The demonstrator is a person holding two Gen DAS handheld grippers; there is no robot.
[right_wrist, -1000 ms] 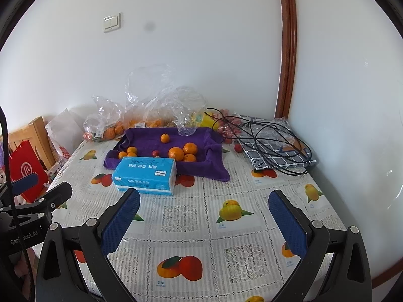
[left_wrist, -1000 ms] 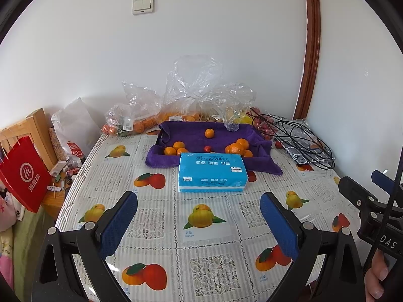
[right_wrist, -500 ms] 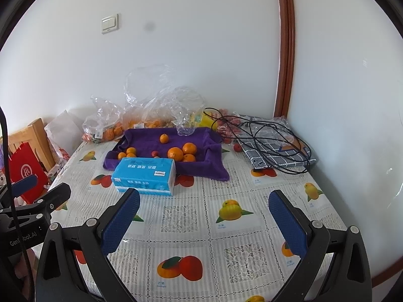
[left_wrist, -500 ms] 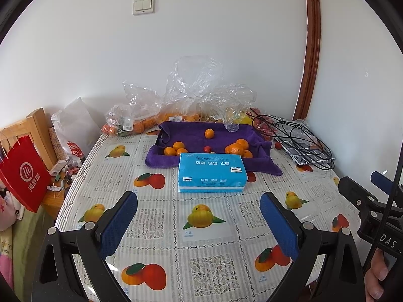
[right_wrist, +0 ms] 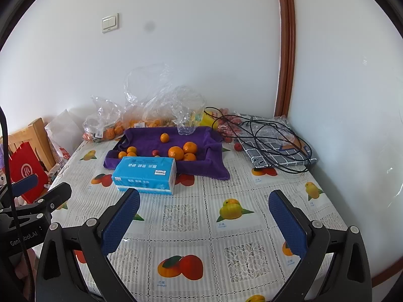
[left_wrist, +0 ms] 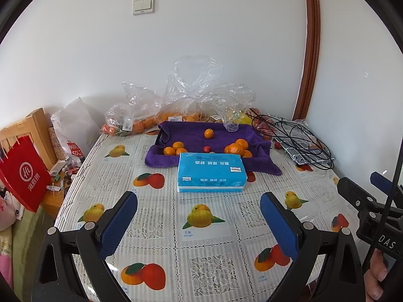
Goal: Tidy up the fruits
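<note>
Bare tablecloth [left_wrist: 206, 246] before tissue box [left_wrist: 211, 172]

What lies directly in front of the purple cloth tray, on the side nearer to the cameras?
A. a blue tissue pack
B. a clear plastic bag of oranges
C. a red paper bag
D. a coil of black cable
A: the blue tissue pack lies on the tablecloth against the near edge of the purple cloth tray; both tongs, left tongs and right tongs, are open and hold nothing.
</note>
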